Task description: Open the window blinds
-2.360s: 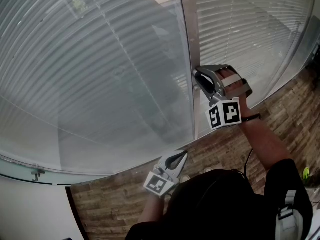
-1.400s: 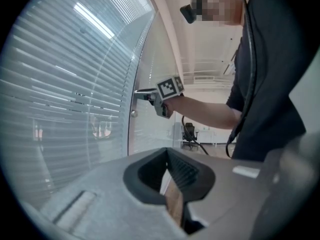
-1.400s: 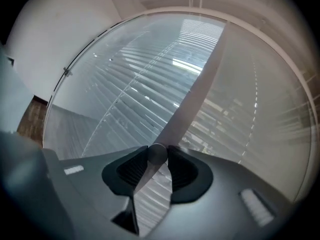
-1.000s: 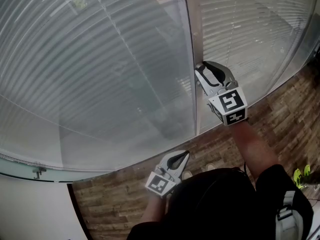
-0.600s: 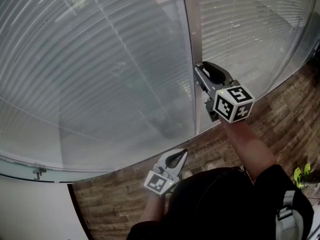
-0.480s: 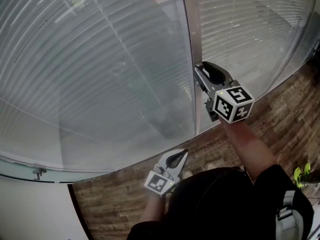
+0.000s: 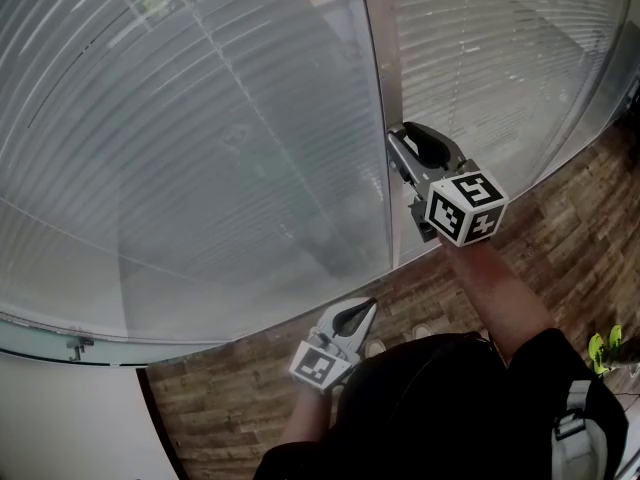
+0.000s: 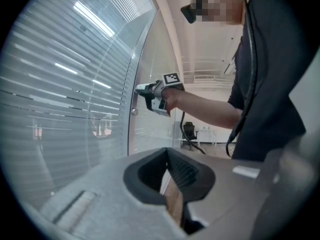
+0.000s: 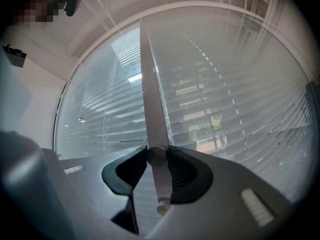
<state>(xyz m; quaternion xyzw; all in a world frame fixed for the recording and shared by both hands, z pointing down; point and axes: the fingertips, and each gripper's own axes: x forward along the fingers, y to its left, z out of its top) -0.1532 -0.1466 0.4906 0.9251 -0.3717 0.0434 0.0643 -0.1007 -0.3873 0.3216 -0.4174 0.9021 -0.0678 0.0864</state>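
At the grey window mullion (image 9: 150, 94), my right gripper (image 9: 156, 159) clenches the round metal knob (image 9: 156, 154) — I'd twist next; left gripper (image 8: 175, 204) closed, empty.

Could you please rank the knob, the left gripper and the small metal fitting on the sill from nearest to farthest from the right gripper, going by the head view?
1. knob: on the window post, clamped between the jaws of the right gripper.
2. left gripper: lower down and to the left, close to the person.
3. metal fitting: far left, on the sill.
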